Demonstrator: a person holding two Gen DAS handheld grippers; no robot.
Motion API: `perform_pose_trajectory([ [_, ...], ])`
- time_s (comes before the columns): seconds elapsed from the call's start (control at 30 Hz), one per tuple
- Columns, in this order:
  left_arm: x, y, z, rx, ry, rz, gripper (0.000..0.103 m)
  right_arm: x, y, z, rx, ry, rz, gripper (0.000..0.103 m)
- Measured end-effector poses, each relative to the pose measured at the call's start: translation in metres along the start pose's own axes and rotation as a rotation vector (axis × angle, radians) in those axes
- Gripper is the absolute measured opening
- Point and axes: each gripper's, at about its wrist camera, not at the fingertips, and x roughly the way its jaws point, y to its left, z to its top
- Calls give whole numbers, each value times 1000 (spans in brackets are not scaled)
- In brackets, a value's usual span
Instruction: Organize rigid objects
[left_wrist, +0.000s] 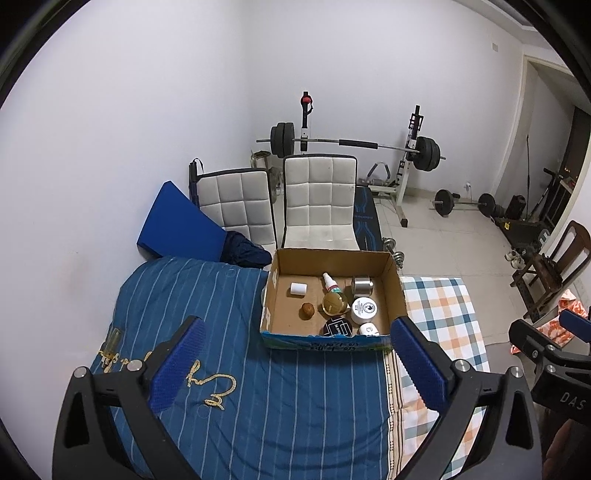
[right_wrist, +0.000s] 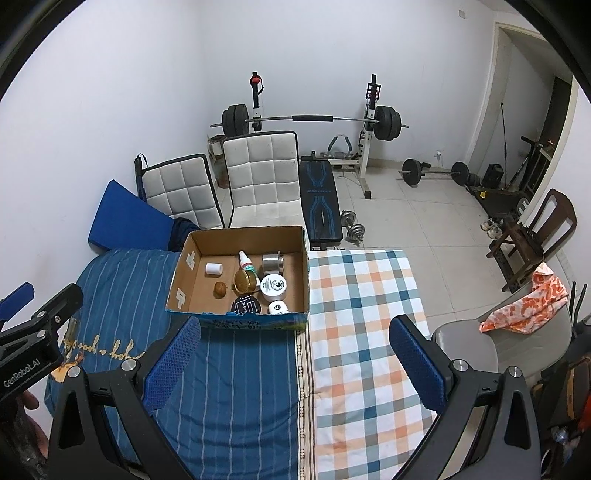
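An open cardboard box (left_wrist: 393, 291) (right_wrist: 184, 273) stands on the bed. Inside lie a small white cylinder (left_wrist: 298, 289), a dropper bottle (left_wrist: 330, 282), a silver tin (left_wrist: 362, 285), a gold-lidded jar (left_wrist: 334, 302), a white jar (left_wrist: 364, 309), a brown ball (left_wrist: 307, 310), a black-lidded jar (left_wrist: 338, 328) and a small white jar (left_wrist: 368, 329). A small clear vial (left_wrist: 112, 338) lies on the blue striped bedding at the left. My left gripper (left_wrist: 298, 328) is open and holds nothing, just short of the box front. My right gripper (right_wrist: 296, 325) is likewise open with nothing in it.
The bed has blue striped bedding (left_wrist: 258, 406) and a checked sheet (right_wrist: 362, 332). Two white padded chairs (left_wrist: 317, 199) and a blue cushion (left_wrist: 177, 221) stand behind the box. A barbell rack (left_wrist: 354, 144), floor weights, a wooden chair (right_wrist: 535, 232) and a grey seat with orange cloth (right_wrist: 524, 306) lie beyond.
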Motion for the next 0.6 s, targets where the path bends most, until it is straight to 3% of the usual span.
perform_pose_trajectory([
  [0.6,-3,-7,-3,15,-1,5,103,-5,-4,3,3,-1,4,103],
])
